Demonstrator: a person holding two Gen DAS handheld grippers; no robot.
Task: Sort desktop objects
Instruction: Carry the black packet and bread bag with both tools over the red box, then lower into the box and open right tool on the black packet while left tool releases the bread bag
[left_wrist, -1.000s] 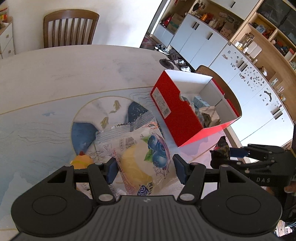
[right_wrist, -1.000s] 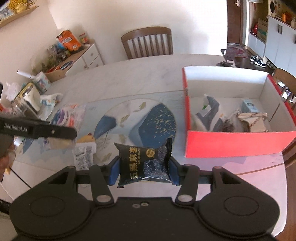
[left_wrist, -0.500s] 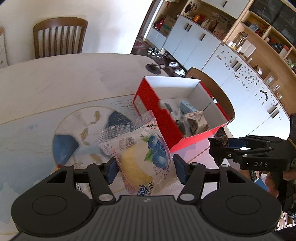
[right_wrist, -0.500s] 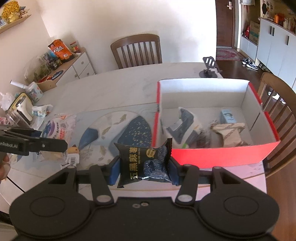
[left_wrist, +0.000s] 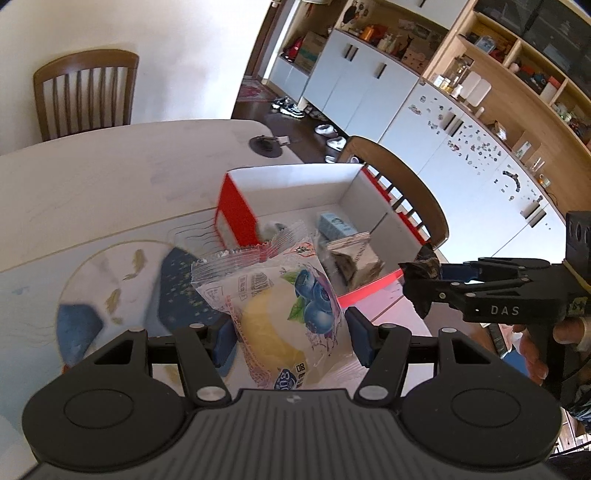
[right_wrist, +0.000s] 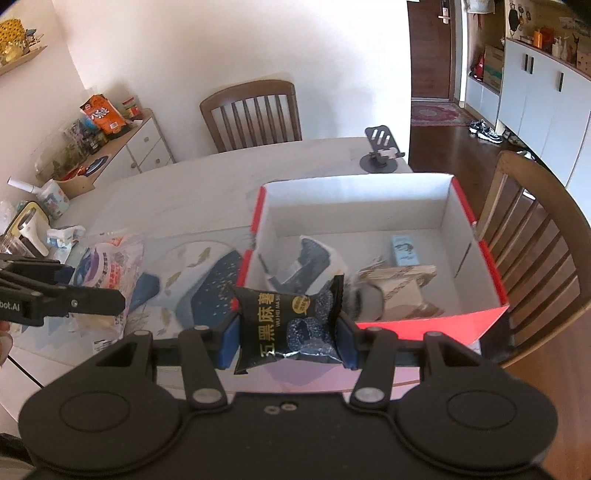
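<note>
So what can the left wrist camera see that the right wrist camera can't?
Only the left wrist view shows the blueberry bread packet up close in the left gripper, plus the wall of white cupboards.

Only the right wrist view shows the black snack packet up close in the right gripper, and the side cabinet with an orange bag.

Both show the red box, the snacks already inside it, and the fish placemat.

Ahead of your claws, past the far table edge, you have a wooden chair (right_wrist: 255, 110) against the wall. A black phone stand (right_wrist: 380, 153) sits on the table (right_wrist: 192, 195) beyond them. Right, white cabinets (left_wrist: 369, 85); far left, a cluttered sideboard (right_wrist: 122, 147).
</note>
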